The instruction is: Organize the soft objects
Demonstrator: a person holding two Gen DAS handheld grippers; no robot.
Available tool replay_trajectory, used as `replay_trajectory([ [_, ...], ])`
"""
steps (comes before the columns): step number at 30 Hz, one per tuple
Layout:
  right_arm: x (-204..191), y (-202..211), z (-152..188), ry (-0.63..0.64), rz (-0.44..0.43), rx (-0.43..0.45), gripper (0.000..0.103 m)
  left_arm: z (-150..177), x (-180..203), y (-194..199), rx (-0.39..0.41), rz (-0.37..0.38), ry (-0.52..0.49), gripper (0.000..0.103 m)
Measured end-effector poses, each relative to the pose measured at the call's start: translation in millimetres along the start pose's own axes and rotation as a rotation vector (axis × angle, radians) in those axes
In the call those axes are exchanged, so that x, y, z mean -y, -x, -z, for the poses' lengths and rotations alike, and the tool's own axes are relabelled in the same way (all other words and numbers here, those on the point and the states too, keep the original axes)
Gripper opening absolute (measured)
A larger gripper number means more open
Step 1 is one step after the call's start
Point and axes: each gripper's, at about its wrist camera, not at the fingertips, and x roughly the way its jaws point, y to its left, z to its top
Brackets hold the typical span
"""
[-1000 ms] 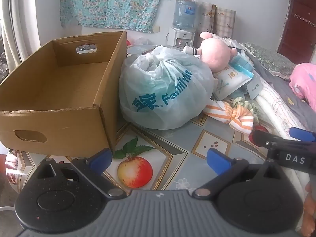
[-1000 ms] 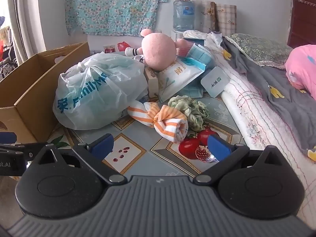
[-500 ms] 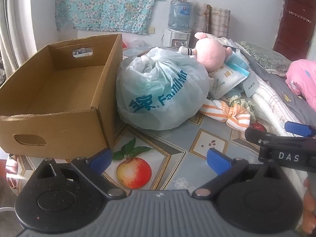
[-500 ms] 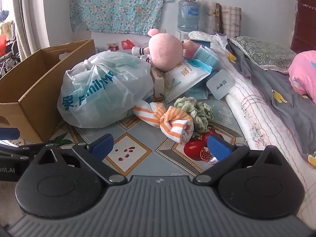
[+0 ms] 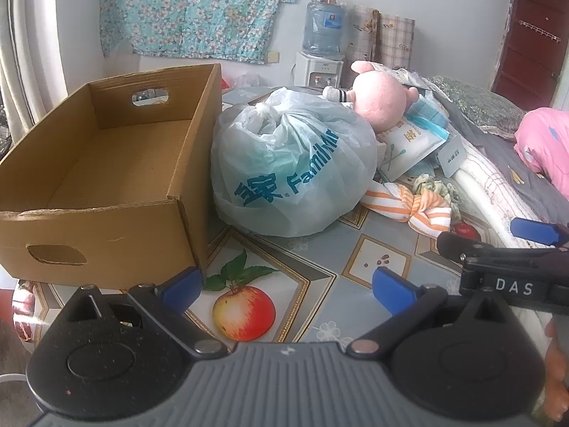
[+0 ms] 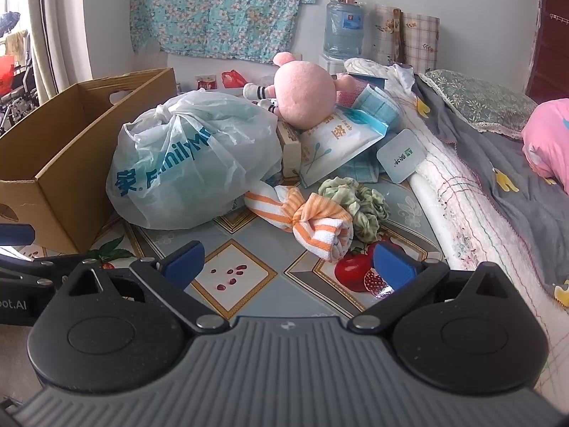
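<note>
An empty cardboard box point(image 5: 106, 163) point(image 6: 60, 142) stands at the left on a fruit-print mat. Against its right side leans a knotted white plastic bag point(image 5: 291, 170) point(image 6: 192, 167) with teal lettering. Behind the bag lies a pink plush toy point(image 5: 380, 103) point(image 6: 306, 96). An orange-and-white striped knotted towel point(image 5: 412, 206) point(image 6: 306, 217) and a crumpled green cloth point(image 5: 434, 185) point(image 6: 355, 199) lie right of the bag. My left gripper point(image 5: 284, 284) is open above the apple print, holding nothing. My right gripper point(image 6: 288, 263) point(image 5: 505, 238) is open just short of the striped towel.
White and teal packets point(image 6: 338, 142) and a small card point(image 6: 400, 154) lean by the plush toy. A folded quilt point(image 6: 462, 213) and grey blanket point(image 6: 515, 178) border the mat on the right. A water dispenser point(image 6: 343, 32) stands at the back wall.
Both grippers have drawn back and risen a little, so the box, bag and towel sit slightly farther away. Both stay open; no object has moved.
</note>
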Motion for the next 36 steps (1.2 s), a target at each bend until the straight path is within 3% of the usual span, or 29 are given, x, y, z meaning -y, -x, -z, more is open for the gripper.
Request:
replay_trajectory([
  [36,-7.8,-3.3,-3.4,0.012,-0.019,-0.005,0.102,0.7,-9.5,-1.2,-0.008,-0.010,0.024,0.103],
])
